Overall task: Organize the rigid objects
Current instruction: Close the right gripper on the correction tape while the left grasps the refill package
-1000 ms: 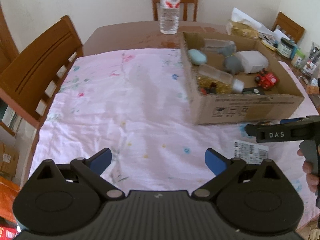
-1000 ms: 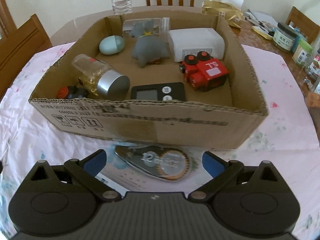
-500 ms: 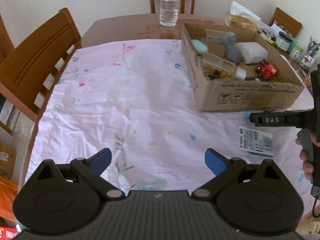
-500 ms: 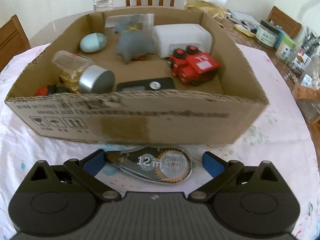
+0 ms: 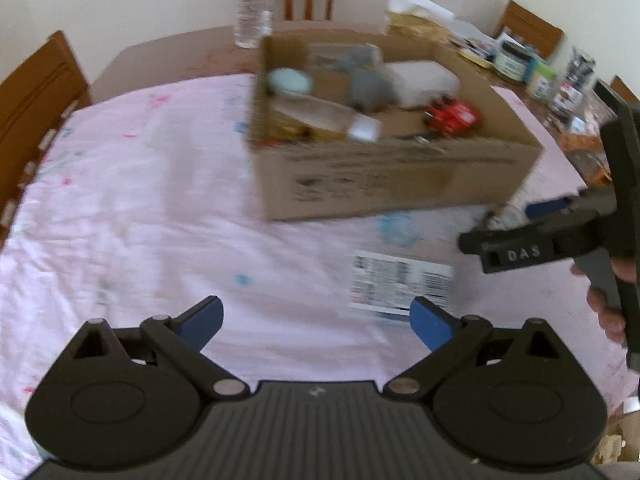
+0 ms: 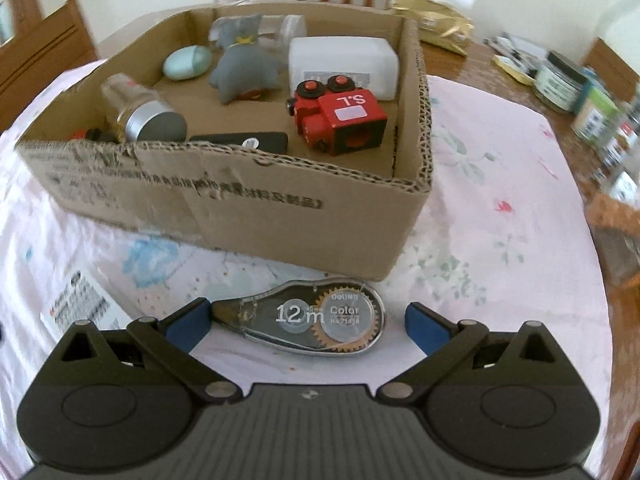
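Bench: pink floral cloth [image 6: 480, 208] covers it.
Cardboard box [image 6: 248, 208]: holds toys.
Correction tape [image 6: 308, 320]: on cloth, between right gripper [image 6: 306, 320] fingers, spread wide.
Left gripper [image 5: 316, 320]: wide, empty.

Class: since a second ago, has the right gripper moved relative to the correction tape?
Yes. The right gripper has closed in: the correction tape now lies between its open fingers.

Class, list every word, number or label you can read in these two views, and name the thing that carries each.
"12 m", "Color": correction tape dispenser.
"S.L", seen upside down: red toy car.
"DAS": right gripper.
Cardboard box print: blurred, unreadable.
Barcode label: too blurred.
Water bottle label: unreadable.
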### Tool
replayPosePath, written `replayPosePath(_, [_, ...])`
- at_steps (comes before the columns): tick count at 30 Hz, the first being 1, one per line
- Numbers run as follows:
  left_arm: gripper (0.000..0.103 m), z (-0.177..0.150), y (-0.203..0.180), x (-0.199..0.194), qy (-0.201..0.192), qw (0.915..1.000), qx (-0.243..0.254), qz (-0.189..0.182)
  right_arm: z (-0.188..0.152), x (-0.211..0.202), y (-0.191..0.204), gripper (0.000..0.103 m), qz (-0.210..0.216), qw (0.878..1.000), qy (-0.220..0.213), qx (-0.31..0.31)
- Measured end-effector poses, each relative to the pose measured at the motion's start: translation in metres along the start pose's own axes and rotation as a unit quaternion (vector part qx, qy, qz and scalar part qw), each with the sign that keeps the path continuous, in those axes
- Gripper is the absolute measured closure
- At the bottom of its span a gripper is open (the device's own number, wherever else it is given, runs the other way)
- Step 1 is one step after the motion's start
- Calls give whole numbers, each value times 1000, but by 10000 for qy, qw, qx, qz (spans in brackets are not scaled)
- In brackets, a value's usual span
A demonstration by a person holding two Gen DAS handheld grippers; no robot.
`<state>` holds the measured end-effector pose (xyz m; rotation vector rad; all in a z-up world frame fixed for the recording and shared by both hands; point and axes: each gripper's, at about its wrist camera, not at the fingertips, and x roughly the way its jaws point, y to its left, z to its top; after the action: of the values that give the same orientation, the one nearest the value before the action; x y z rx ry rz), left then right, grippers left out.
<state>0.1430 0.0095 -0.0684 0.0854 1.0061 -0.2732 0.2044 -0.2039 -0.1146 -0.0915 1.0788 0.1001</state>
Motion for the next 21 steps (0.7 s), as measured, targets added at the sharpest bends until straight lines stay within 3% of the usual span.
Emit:
replayPosePath(5, [4, -8, -31, 15, 108, 9993, 287, -205, 3, 1, -8, 0, 198, 9992, 90, -334])
replayPosePath(12, [4, -15, -57, 34, 59, 9978, 646, 102, 1, 0, -12, 0, 344, 9977, 51, -585])
replayPosePath(14, [3, -14, -60, 39, 57, 9971, 720, 219, 1, 0, -13, 0, 367, 9974, 38, -623])
replayPosePath(21, [3, -2, -55, 49, -5, 9972, 745, 50, -2, -1, -14, 0, 400, 9970, 0, -669])
